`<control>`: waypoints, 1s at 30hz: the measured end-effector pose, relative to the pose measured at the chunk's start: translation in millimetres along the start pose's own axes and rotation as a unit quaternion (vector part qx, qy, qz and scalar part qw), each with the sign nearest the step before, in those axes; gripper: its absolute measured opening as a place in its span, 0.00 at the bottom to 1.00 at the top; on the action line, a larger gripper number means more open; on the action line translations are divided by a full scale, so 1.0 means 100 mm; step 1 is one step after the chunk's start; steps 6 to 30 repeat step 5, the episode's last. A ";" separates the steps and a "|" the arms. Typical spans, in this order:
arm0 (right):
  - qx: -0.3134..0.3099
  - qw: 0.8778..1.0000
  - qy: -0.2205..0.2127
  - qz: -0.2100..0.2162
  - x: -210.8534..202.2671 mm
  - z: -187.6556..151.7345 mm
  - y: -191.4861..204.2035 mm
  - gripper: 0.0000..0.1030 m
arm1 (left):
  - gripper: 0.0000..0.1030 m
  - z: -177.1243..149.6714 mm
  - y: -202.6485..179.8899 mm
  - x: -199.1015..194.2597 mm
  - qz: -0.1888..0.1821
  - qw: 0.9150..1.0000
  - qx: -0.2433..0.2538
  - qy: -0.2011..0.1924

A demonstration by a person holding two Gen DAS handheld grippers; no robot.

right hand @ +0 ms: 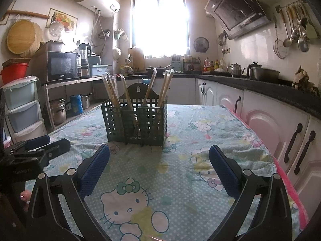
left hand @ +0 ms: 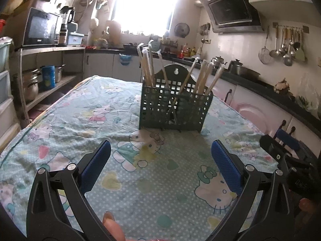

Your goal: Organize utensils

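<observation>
A dark green perforated plastic utensil caddy (left hand: 174, 108) stands upright on a table draped in a pale blue cartoon-cat cloth (left hand: 84, 108), holding slim wooden chopsticks in clear plastic sleeves (left hand: 147, 66) that lean out of its compartments in two loose clusters. The left gripper (left hand: 160, 168) and the right gripper (right hand: 159, 168) both hang above the cloth on the near side of the caddy, jaws spread wide and empty, well short of touching it. The chopsticks look light and stiff, though their glossy sleeves will likely be slippery; the surest hold appears to be mid-shaft, above the caddy's rim, pinching one pair at a time. The caddy itself seems light enough to tip or slide if a stick drags against its lattice wall.
</observation>
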State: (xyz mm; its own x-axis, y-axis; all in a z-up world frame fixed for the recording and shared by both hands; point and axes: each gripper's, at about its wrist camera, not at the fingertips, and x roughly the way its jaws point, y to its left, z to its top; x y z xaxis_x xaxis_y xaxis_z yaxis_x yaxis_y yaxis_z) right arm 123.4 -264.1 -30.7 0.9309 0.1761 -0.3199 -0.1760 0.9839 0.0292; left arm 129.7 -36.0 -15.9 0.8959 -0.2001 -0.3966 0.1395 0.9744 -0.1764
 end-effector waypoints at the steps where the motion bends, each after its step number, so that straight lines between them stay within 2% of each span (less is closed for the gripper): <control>1: 0.002 1.000 0.002 -0.002 0.00 0.02 -0.02 0.94 | 0.89 0.03 0.04 0.02 0.007 1.000 0.000 0.006; 4: 0.009 1.000 0.018 -0.022 0.04 0.08 -0.16 0.94 | 0.89 0.16 0.29 0.10 0.042 0.999 -0.007 0.030; 5: 0.004 0.999 0.033 -0.043 0.09 0.12 -0.24 0.94 | 0.89 0.21 0.42 0.12 0.056 0.998 -0.014 0.039; 30: 0.004 0.999 0.033 -0.043 0.09 0.12 -0.24 0.94 | 0.89 0.21 0.42 0.12 0.056 0.998 -0.014 0.039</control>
